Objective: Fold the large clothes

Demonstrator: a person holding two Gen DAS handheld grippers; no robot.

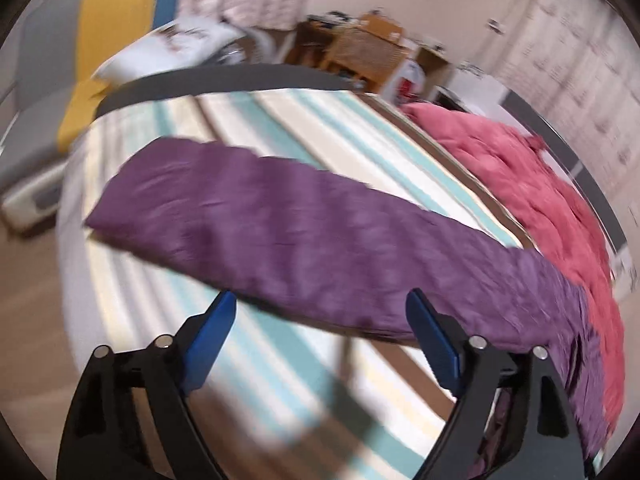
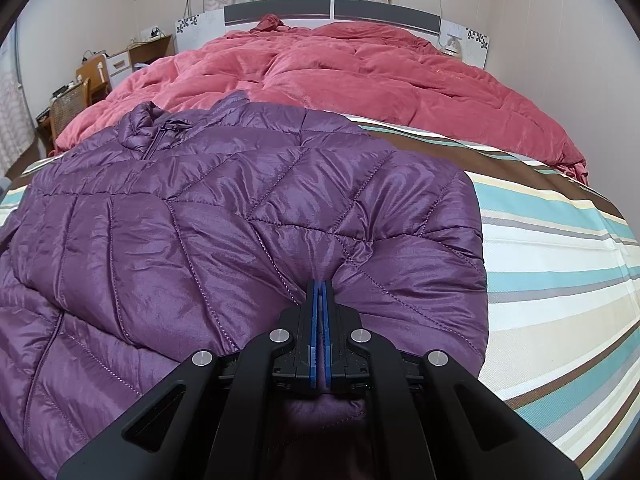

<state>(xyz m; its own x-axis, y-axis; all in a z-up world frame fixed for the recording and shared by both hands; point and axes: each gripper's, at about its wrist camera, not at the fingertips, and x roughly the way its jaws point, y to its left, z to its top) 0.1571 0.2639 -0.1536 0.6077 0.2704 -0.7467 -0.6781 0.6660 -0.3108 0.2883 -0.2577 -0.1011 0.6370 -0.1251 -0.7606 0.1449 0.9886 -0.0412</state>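
A purple quilted down jacket lies on the striped bed sheet, collar toward the far left. My right gripper is shut on a pinch of the jacket's fabric near its near right edge. In the blurred left wrist view the jacket shows as a long purple band across the bed. My left gripper is open and empty, hovering just short of the jacket's near edge, with the sheet below it.
A pink-red duvet is bunched at the head of the bed, touching the jacket's far side; it also shows in the left wrist view. A headboard, a wooden chair and a desk stand at the left.
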